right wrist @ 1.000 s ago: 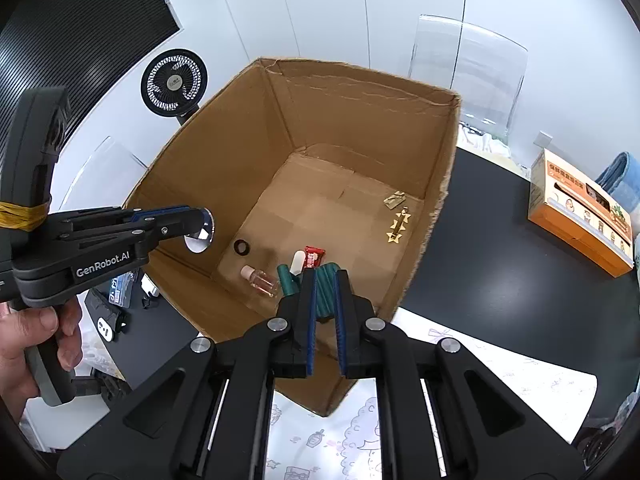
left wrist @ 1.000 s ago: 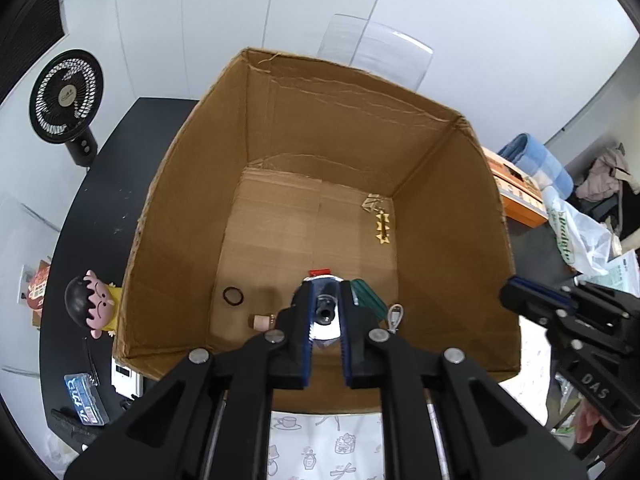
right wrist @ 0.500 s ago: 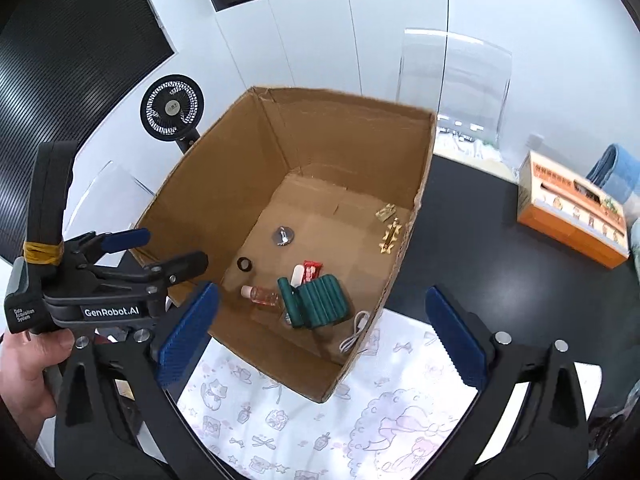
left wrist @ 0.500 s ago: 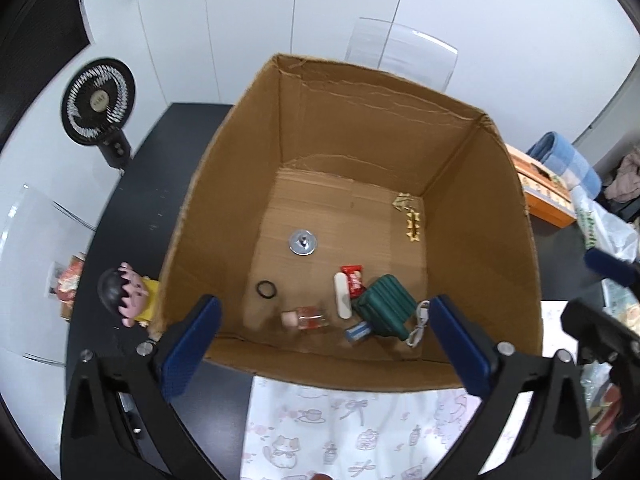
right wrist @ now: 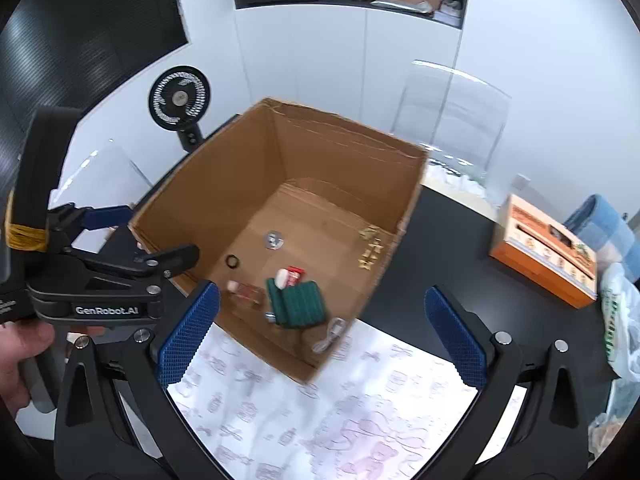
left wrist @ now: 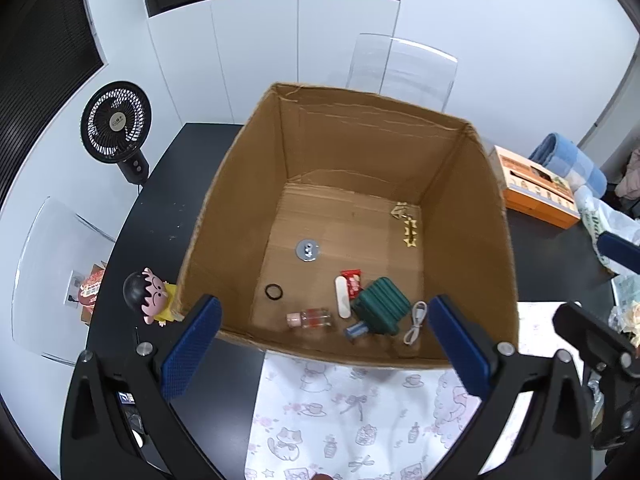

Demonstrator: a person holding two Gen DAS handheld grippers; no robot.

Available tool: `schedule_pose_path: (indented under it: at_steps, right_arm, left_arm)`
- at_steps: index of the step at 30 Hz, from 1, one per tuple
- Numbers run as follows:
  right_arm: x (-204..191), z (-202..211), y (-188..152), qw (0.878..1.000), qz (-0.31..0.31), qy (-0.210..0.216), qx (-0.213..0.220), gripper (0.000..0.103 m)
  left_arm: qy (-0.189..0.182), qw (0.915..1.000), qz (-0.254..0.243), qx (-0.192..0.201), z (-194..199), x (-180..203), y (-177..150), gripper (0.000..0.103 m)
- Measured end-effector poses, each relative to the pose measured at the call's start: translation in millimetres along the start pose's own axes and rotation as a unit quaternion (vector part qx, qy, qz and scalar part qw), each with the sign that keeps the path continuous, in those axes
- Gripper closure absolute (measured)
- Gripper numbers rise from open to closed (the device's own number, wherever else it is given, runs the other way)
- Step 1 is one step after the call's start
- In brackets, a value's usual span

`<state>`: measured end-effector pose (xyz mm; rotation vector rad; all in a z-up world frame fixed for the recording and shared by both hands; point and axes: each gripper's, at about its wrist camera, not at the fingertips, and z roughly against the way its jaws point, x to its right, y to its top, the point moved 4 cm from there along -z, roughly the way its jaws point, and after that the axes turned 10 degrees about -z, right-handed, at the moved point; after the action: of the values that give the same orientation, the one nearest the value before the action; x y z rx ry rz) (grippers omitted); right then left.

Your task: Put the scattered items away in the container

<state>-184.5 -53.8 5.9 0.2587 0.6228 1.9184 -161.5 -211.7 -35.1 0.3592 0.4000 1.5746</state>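
Two grippers are hovering above the open brown cardboard box [left wrist: 256, 184], which is sitting on the black worktop [left wrist: 168, 184] with its near edge over a white patterned cloth [left wrist: 352, 412]. Left gripper [left wrist: 324, 344]: blue-padded fingers [left wrist: 192, 344] are standing spread wide, holding nothing. Right gripper [right wrist: 320, 332]: fingers [right wrist: 188, 332] likewise spread wide and empty.

Items lying on the box floor:
- round silver metal disc [left wrist: 307, 249], near the middle, apart from the rest
- small black ring [left wrist: 274, 292], toward the left wall
- clear small bottle with pink cap [left wrist: 312, 319], lying on its side near the front wall
- dark green ribbed case [left wrist: 380, 312], front right, touching a white oblong stick [left wrist: 342, 302] and a red snack wrapper [left wrist: 352, 282]
- white coiled cable [left wrist: 416, 322], just beside the green case
- gold star-shaped string [left wrist: 408, 226], by the right wall toward the back

Outside the box, a cartoon doll figure with black hair [left wrist: 150, 300] is standing against the left front corner. Black desk fan [left wrist: 116, 128] is standing at the far left edge of the worktop; orange carton [left wrist: 536, 196] is resting well to the right
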Motion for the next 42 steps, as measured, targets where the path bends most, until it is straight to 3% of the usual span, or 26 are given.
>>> schedule_pose_path:
  at_steps: [12,22,32,38,42]
  right_arm:
    - [99,62,-35,0.988,-0.147,-0.042,-0.004,0.000]
    - [176,128,-68,0.974,-0.207,-0.090,0.001,0.000]
    - [191,177,-110,0.971,-0.221,-0.094,-0.003,0.000]
    - [185,186,-146,0.970,-0.225,-0.087,-0.031,0.000]
    - [176,187,-163,0.972,-0.218,-0.079,-0.046,0.000]
  left_arm:
    - [-0.023,0.9984,-0.051,0.003,24,83,9,0.000]
    - [-0.058,0.9945,-0.086,0.006,65,166,7,0.000]
    - [-0.046,0.9938,-0.101,0.000,118,198,-26,0.000]
    - [-0.042,0.9958,-0.073,-0.035,127,199,-60,0.000]
    - [-0.042,0.9949,-0.080,-0.045,134,204,-78,0.000]
